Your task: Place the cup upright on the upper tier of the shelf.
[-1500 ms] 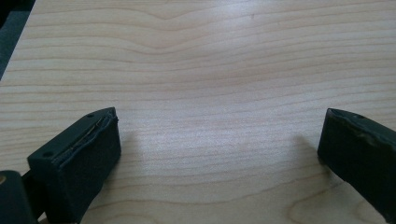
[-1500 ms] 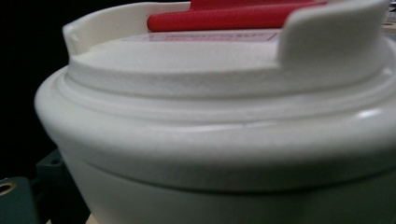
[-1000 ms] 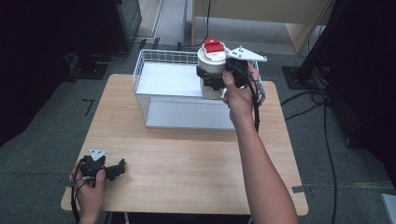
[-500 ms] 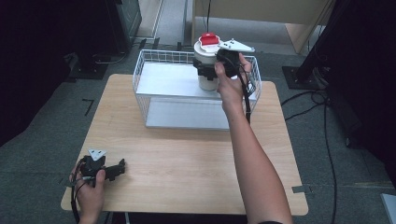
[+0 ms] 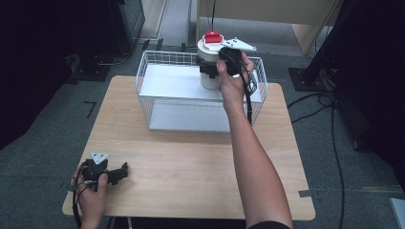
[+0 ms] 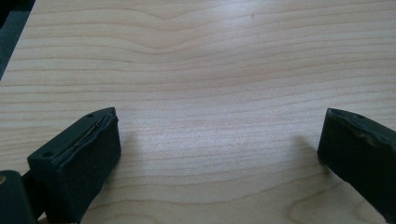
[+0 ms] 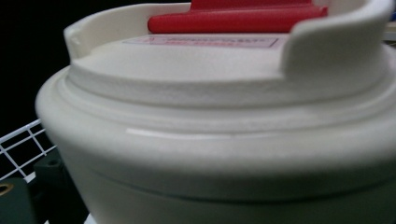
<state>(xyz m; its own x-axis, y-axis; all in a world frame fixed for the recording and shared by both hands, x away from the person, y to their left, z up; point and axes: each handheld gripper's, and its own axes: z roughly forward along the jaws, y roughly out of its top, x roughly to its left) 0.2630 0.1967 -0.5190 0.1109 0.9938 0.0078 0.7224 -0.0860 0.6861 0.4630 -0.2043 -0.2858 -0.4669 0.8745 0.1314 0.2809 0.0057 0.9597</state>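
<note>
**Jar held over the basket, left gripper idle on the table**

The right gripper (image 5: 208, 71) grips a white jar (image 5: 211, 64) with its jaws clamped around the body just under the lid; in the right gripper view the jar's (image 7: 224, 140) wall sits hard against the camera, one black jaw shows at the lower left edge against that wall, and the other jaw is hidden by the jar; the red tab (image 7: 233, 18) on the lid lies above and beyond the jaws. The jar stands upright at the far right part of the wire basket (image 5: 157, 59), above its white tray (image 5: 172, 83); whether its base touches the tray cannot be told, since the hand and gripper cover that part; a strip of basket mesh (image 7: 21, 142) shows to the left of the jaw, near it. The right hand (image 5: 231, 78) wraps the gripper from the near side, with the cable trailing down along the wrist.

The left gripper (image 5: 119, 172) lies low at the near left corner of the table (image 5: 191, 157), held by the left hand (image 5: 90, 191); its jaws stand wide apart with bare wood between them in the left gripper view, and its fingers (image 6: 86, 156) pinch nothing; the jar is well apart from these jaws, far ahead and to their right.
</note>
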